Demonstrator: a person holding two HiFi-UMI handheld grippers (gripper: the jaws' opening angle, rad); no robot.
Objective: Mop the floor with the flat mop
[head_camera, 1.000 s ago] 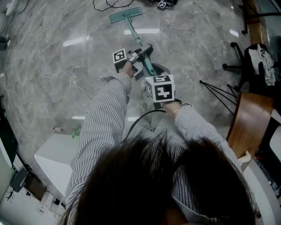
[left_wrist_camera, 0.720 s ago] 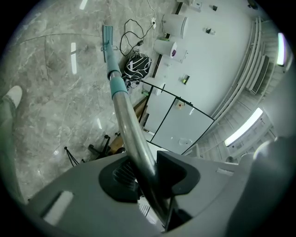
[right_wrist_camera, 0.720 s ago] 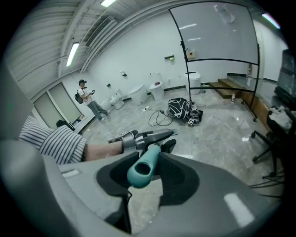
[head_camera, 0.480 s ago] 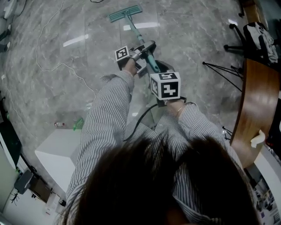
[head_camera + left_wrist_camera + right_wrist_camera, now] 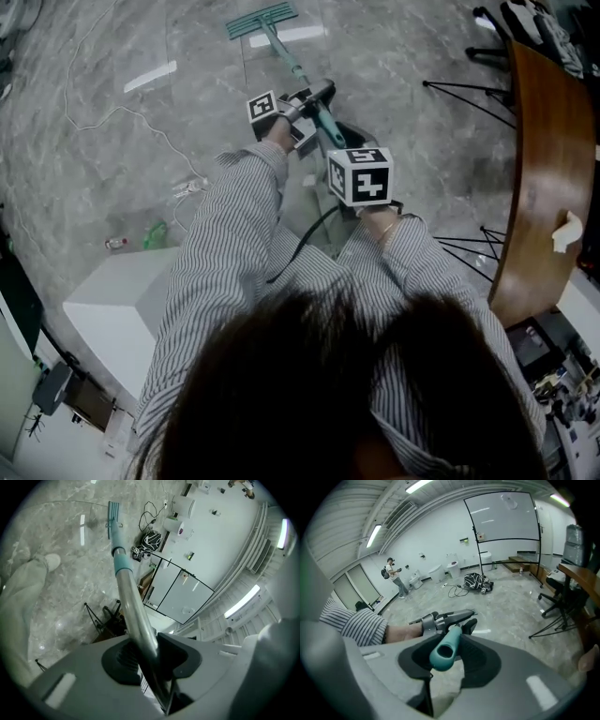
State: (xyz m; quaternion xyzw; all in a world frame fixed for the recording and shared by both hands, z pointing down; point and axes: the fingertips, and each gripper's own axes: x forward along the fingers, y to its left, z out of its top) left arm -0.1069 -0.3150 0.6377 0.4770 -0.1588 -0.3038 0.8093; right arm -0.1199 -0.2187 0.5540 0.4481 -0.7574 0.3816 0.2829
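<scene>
The flat mop's teal head (image 5: 262, 19) lies on the grey marble floor (image 5: 112, 178) far ahead. Its pole (image 5: 305, 84) slants back toward me. My left gripper (image 5: 314, 98) is shut on the silver part of the pole (image 5: 136, 616), below the teal collar (image 5: 123, 564); the mop head (image 5: 114, 513) shows beyond it. My right gripper (image 5: 339, 142) is shut on the teal handle end (image 5: 445, 651), just behind the left gripper (image 5: 450, 618). Striped sleeves cover both arms.
A wooden table (image 5: 548, 169) curves along the right, with black tripod legs (image 5: 459, 89) beside it. A white box (image 5: 112, 305) stands at the left, with a green item (image 5: 155, 232) and a white cable (image 5: 122, 122) on the floor nearby. A person (image 5: 396, 576) stands far off.
Both grippers stay clamped on the mop. The mop head has slid toward the top edge of the head view, and the wooden table at the right has come closer.
</scene>
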